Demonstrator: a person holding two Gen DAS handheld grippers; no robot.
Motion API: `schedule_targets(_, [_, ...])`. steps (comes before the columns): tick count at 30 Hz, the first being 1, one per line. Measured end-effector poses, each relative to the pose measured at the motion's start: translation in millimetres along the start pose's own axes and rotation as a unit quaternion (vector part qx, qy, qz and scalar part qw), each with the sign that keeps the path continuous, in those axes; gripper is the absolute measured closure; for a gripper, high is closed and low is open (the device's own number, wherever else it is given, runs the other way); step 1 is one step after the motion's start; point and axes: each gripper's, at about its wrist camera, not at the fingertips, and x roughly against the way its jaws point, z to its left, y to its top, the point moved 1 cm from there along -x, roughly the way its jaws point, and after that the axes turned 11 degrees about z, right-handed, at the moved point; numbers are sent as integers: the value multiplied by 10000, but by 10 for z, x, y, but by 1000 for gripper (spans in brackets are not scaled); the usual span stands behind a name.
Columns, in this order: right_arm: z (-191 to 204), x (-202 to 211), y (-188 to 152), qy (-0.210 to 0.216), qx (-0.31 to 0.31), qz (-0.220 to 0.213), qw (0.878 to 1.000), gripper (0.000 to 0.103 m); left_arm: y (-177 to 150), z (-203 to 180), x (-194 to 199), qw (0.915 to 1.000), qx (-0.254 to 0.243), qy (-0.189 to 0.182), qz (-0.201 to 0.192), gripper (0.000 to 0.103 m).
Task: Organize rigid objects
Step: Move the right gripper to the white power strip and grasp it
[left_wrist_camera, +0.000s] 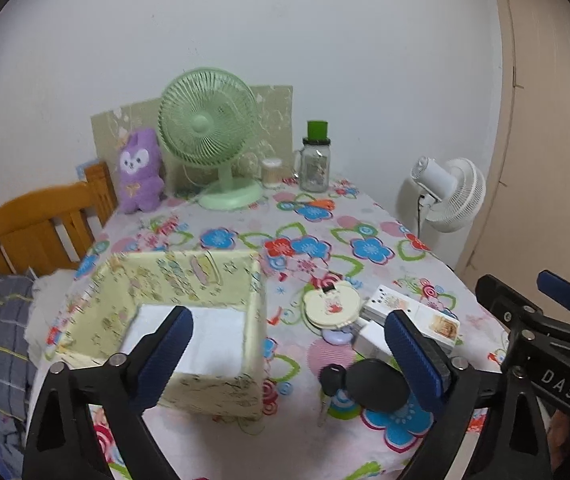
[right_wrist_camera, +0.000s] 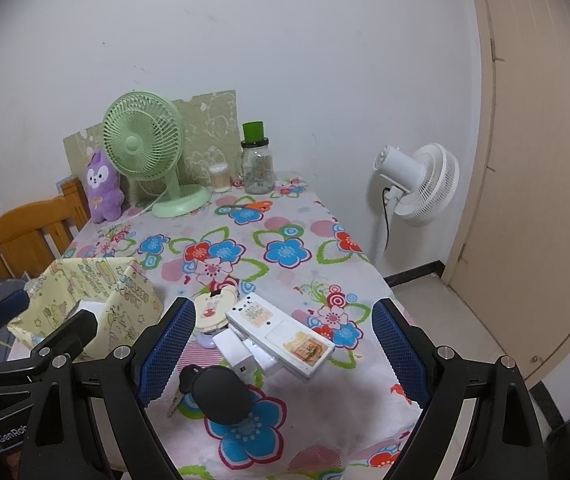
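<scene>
A pale yellow fabric box [left_wrist_camera: 189, 280] [right_wrist_camera: 97, 284] stands on the left of the floral table, with a white block [left_wrist_camera: 205, 332] inside it. To its right lie a black round disc [left_wrist_camera: 379, 386] [right_wrist_camera: 223, 396], a black-headed key [left_wrist_camera: 331, 380] [right_wrist_camera: 189, 378], a cream round case [left_wrist_camera: 331, 306] [right_wrist_camera: 217, 308], a long white device [left_wrist_camera: 413, 314] [right_wrist_camera: 281, 332] and a white charger [left_wrist_camera: 369, 338] [right_wrist_camera: 237, 350]. My left gripper [left_wrist_camera: 289, 314] hovers open above the box's right wall and the disc. My right gripper [right_wrist_camera: 284, 305] is open over the white device, touching nothing.
At the back stand a green desk fan [left_wrist_camera: 209, 128], a purple plush [left_wrist_camera: 139, 172], a glass jar with a green lid [left_wrist_camera: 317, 160] and a small swab tub [left_wrist_camera: 271, 172]. A wooden chair [left_wrist_camera: 33, 228] is left of the table; a white floor fan [right_wrist_camera: 421, 184] is right.
</scene>
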Motion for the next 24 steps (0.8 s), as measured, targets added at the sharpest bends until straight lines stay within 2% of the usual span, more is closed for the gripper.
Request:
schedule_targets(4, [-11,-91,-7,-18,101,122,9999,17,-38,-80,-149,9997,-72,-77,204,15])
schedule_targets(12, [-99,-333,-62,-26,51,371,9993,22,-92,-202,-399,9986,-147,-141,486,20])
schedule_targets(20, [-222,-552,-67,-64,18,571,9983,26,-103,-358,-605,9968,-182,-124,768,21])
schedule_targets(24, [-281,-614,-45,51,23,630,9980,26,-117,-491,-687,9953,-352,-189,881,21])
